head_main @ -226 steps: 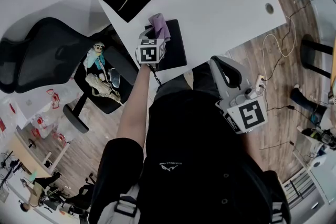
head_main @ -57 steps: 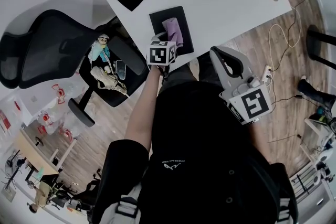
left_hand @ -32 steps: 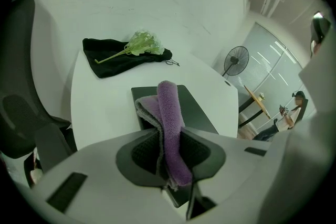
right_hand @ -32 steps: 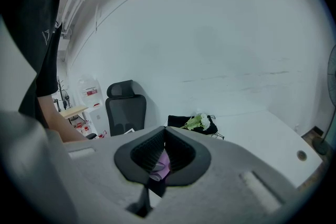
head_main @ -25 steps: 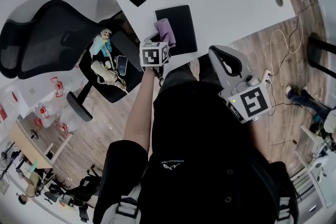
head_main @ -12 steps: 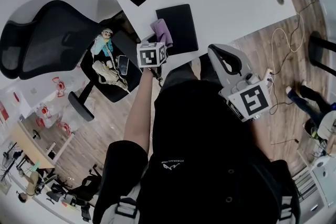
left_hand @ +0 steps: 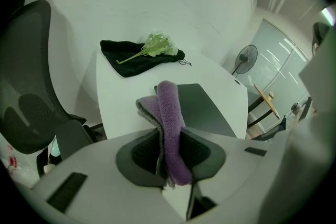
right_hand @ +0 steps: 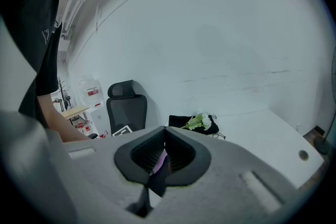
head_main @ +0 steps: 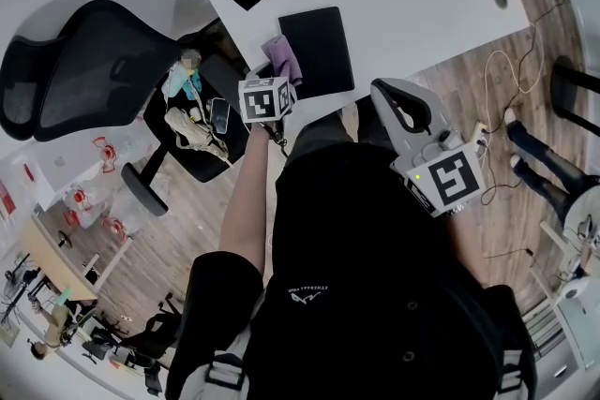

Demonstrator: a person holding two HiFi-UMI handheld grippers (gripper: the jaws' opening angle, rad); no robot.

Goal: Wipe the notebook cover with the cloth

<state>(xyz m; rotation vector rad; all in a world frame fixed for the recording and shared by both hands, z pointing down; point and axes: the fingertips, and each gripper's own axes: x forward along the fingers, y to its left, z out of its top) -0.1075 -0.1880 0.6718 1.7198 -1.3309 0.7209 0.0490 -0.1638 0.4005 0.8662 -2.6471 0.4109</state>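
Cloth (left_hand: 168, 99) sits clamped in the left gripper (left_hand: 168, 138).

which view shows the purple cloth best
The left gripper view: the cloth fills the middle, pinched in the left gripper. The head view shows it small, over the notebook. The right gripper view shows only a purple sliver past its jaws.

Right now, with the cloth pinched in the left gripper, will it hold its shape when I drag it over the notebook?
Probably floppy: the cloth folds over itself beyond the left gripper. Its fuzzy pile should likely drag, not slip, on the flat notebook.
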